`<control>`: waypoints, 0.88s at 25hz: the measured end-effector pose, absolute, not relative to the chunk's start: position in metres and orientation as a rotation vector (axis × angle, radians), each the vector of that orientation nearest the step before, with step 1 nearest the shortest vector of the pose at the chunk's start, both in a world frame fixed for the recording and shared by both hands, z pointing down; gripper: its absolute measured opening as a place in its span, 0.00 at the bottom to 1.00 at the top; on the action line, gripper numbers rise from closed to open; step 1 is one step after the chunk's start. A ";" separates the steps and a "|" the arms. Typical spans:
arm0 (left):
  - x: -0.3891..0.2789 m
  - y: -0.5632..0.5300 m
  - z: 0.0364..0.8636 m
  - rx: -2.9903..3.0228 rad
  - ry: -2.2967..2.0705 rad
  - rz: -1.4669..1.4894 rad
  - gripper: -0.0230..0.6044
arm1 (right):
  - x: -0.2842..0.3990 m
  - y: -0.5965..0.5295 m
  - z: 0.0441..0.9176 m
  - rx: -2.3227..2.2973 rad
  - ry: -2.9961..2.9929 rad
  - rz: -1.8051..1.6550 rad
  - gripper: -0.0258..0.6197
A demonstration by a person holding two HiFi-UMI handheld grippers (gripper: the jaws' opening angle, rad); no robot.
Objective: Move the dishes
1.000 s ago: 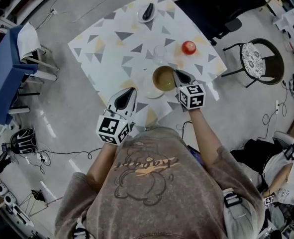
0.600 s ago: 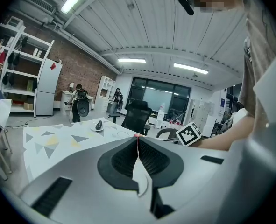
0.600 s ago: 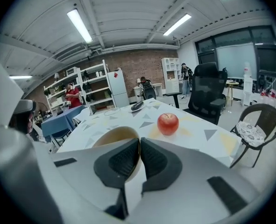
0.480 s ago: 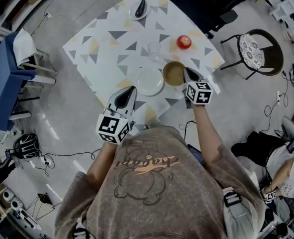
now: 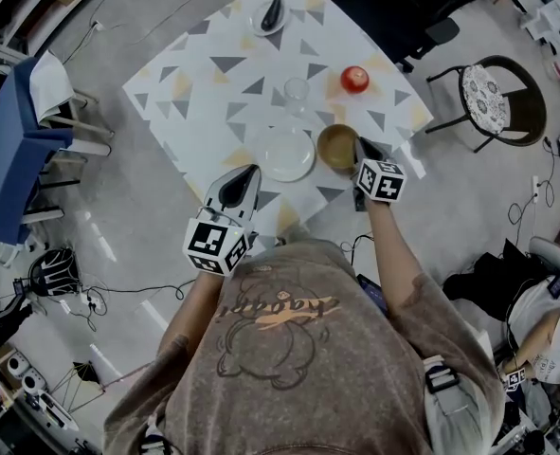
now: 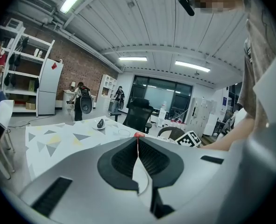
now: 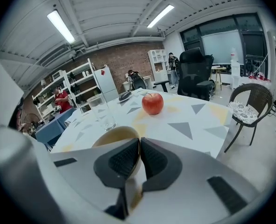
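Task looks mid-way. The right gripper [image 7: 139,144] has its jaws pinched on the near rim of the bowl [image 7: 113,135], so the bowl sits right at the jaw tips, one pad inside the rim and one outside. Whether the bowl's bottom rests on the table [image 5: 213,93] or hangs just above it cannot be told. The left gripper [image 6: 137,143] has its jaws pressed together on nothing and stays clear of the dishes. The plate [image 5: 286,154] lies just beyond the left jaws and to the left of the right jaws, beside the bowl, and nothing grips it. Judgement: the bowl is the dish in hand and is not yet let go; the plate and the rest look untouched and are probably still to do. Containers: the bowl shows a bare tan inside, nothing in it. The plate is bare. The glass [image 7: 102,113], beyond the right jaws and left of them, looks empty. The apple [image 7: 152,103] sits loose on the table farther out. The saucer [image 5: 269,15], well beyond both jaws at the far edge, holds a dark object, too small to name.
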State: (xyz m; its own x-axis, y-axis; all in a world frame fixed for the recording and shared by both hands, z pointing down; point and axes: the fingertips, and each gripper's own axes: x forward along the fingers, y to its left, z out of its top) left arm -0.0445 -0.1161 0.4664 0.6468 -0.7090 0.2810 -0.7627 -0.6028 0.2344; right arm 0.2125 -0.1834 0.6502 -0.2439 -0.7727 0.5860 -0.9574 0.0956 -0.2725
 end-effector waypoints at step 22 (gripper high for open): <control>-0.036 -0.121 0.461 2.556 -1.148 0.206 0.07 | 0.211 -0.204 0.612 1.683 -2.180 0.744 0.24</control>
